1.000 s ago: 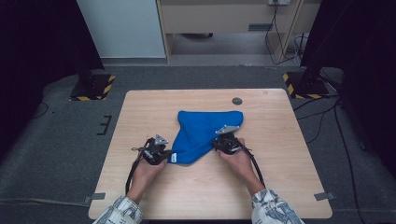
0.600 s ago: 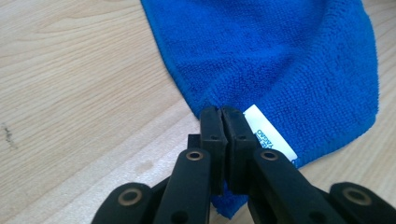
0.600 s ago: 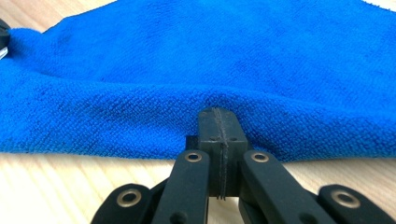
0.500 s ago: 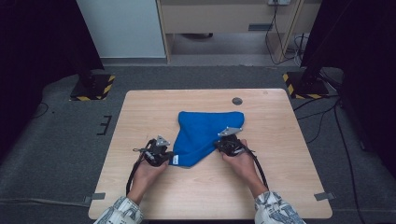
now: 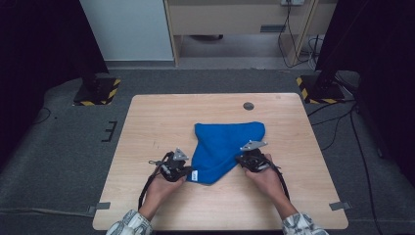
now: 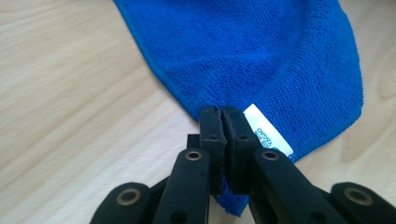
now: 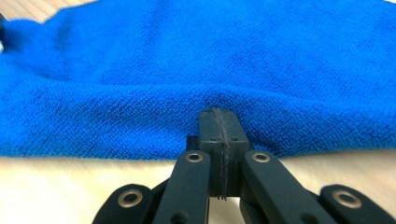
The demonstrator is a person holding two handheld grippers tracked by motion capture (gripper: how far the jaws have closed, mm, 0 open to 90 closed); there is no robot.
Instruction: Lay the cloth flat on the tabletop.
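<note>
A blue cloth lies on the wooden table, bunched into a triangle that narrows toward the person. My left gripper is shut on its near corner, right beside the white label. In the left gripper view the closed jaws pinch the cloth next to the label. My right gripper is shut on the cloth's right edge. In the right gripper view its jaws meet at the raised fold of the cloth.
A small dark round disc sits in the tabletop near the far edge. Stands with yellow-and-black striped bases are on the floor at the far left and the far right. Bare wood surrounds the cloth.
Both hands have drawn back toward the near edge and a little to the right, and the cloth has slid with them. Both grippers stay shut.
</note>
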